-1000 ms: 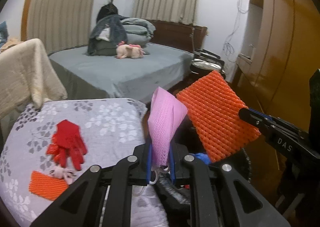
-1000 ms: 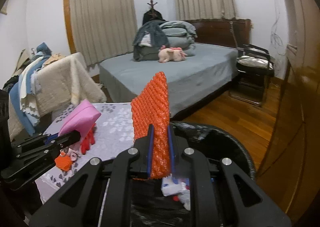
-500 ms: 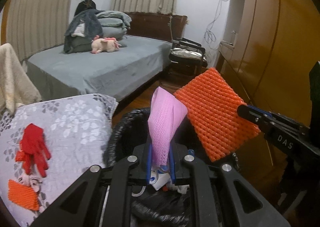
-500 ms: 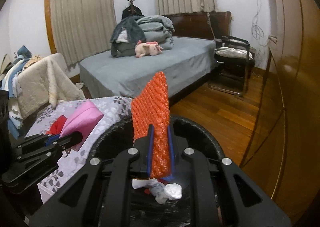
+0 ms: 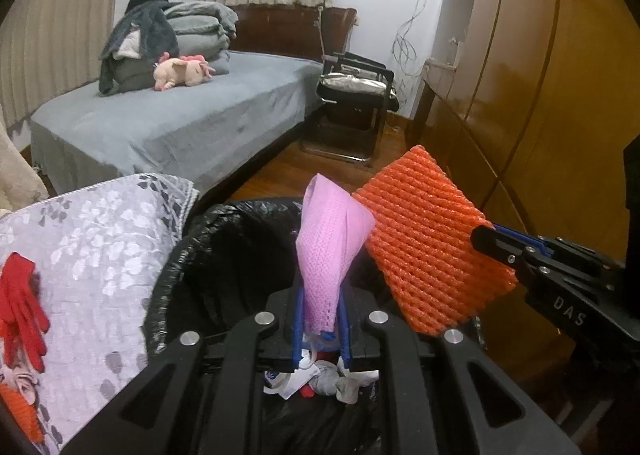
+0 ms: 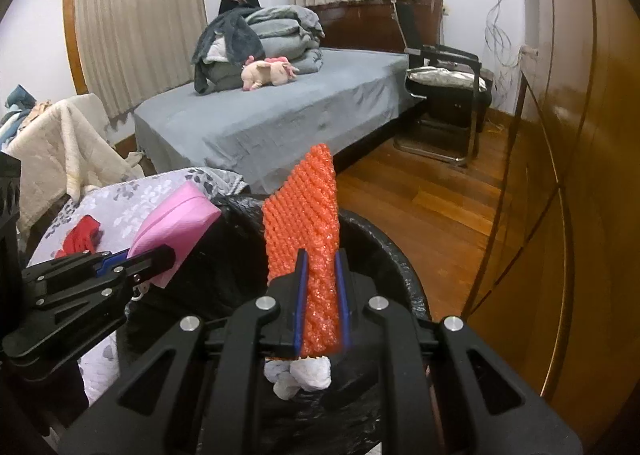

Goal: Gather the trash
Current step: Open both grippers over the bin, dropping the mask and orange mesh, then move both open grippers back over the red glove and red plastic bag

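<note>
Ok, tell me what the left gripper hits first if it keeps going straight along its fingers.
Most likely the crumpled trash piled in the black bin bag. The left gripper, shut on the pink foam net, points down into the bin's mouth; depth is unclear.

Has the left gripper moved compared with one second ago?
Yes. The left gripper, shut on the pink foam net, has moved from above the floral cloth to above the black trash bag.

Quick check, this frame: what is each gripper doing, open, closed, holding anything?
Left gripper: closed on the pink foam net, above the black-lined bin.
Right gripper: closed on the orange foam net, above the same bin.
</note>
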